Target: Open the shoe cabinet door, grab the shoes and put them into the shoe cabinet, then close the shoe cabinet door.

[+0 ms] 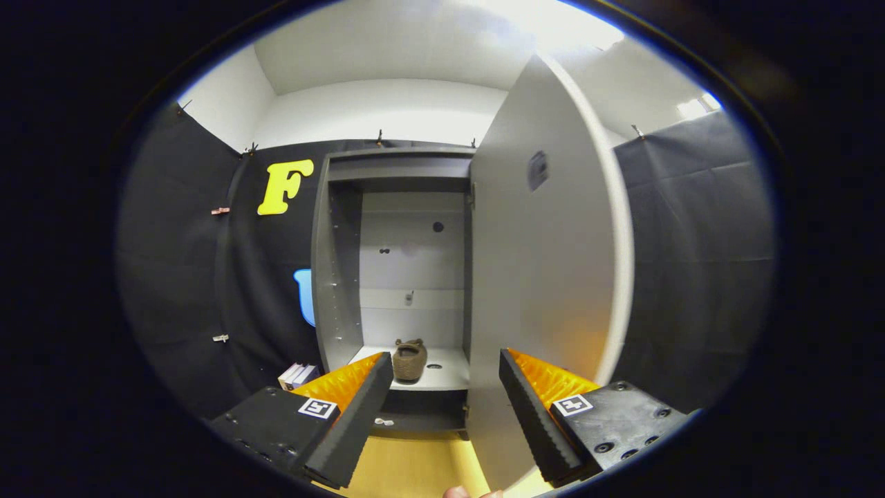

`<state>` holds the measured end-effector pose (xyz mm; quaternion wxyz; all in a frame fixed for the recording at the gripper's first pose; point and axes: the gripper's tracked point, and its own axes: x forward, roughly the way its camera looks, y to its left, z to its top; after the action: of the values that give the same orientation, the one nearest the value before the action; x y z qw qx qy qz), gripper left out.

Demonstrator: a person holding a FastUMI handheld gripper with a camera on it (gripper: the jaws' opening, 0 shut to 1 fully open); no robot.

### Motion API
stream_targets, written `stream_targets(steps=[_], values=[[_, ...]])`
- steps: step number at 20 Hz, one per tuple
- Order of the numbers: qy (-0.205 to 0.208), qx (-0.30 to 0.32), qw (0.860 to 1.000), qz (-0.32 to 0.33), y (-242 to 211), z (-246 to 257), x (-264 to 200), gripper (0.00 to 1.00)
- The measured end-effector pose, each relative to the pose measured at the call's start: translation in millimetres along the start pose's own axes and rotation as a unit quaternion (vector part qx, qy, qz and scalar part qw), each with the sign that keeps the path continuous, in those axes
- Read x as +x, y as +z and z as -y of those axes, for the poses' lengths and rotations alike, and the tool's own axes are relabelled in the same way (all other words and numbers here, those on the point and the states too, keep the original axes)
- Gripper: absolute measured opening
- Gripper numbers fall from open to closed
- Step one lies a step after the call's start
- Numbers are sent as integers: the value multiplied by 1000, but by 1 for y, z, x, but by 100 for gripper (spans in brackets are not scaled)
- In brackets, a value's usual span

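Gripper (442, 387), seen from just behind its two fingers: the fingers are spread wide apart and hold nothing, the left finger (352, 422) and right finger (532, 422) each showing a black ribbed pad backed by an orange wedge, with a small black-and-white square marker on the black block behind it. A fingertip of the person's hand (462, 492) shows at the bottom, between the two fingers. Beyond the fingers stands the grey shoe cabinet (332, 277) with its door (546, 277) swung open toward the viewer on the right; the lower part of the door's edge lies just ahead of the right finger, though contact cannot be told. One brown shoe (409, 360) rests on the cabinet's white bottom shelf (449, 373), toe toward the viewer, just beyond the tip of the left finger. The upper part of the cabinet interior is bare grey board with a few small holes and fittings. Below the cabinet the floor (415, 470) is yellowish. To the left of the cabinet base, against the black cloth wall, a few pale books (297, 375) stand on edge. White walls and ceiling rise above the cloth.
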<state>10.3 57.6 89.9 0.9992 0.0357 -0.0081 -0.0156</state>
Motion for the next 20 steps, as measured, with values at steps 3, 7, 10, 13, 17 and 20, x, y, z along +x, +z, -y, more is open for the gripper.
stream_targets(steps=[3, 7, 10, 13, 17, 20], values=[[-22, 12, 999, 28, 20, 30, -26, 97], [-61, 2, 998, 15, 2, 71, -43, 97], [-95, 15, 995, 3, -3, 109, -49, 97], [-117, 21, 993, -17, -23, 141, -30, 98], [-122, 36, 991, -51, -47, 166, -4, 98], [-117, 34, 990, -77, -68, 172, 15, 98]])
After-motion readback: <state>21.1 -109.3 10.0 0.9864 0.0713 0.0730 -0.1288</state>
